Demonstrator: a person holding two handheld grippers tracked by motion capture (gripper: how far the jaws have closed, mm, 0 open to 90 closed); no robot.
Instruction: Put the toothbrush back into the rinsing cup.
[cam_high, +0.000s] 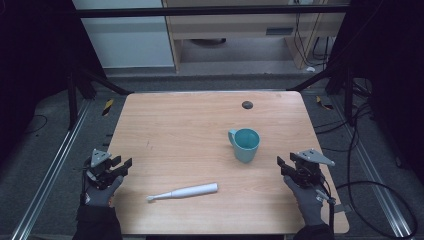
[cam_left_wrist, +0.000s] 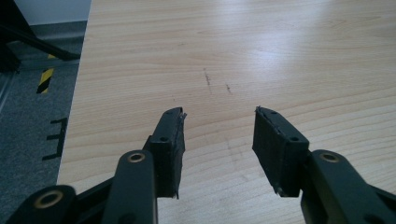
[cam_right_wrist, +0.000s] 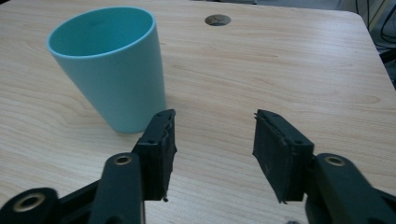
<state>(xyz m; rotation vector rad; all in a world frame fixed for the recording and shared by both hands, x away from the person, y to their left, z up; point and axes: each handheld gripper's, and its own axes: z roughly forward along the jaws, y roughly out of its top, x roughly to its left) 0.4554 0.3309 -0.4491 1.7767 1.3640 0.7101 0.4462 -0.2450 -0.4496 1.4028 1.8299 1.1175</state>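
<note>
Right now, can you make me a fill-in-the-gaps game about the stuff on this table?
1. The cup stands upright and its colour is ____.
2. The white toothbrush lies flat on the ____.
3. The left gripper and the right gripper both have their jaws ____, with nothing between them.
4. The gripper nearer the cup is the ____ one.

Missing words: teal; table; open; right

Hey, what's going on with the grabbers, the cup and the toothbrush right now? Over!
Left gripper and right gripper open, empty. Teal cup upright, toothbrush flat on table. Nothing in the way.
</note>
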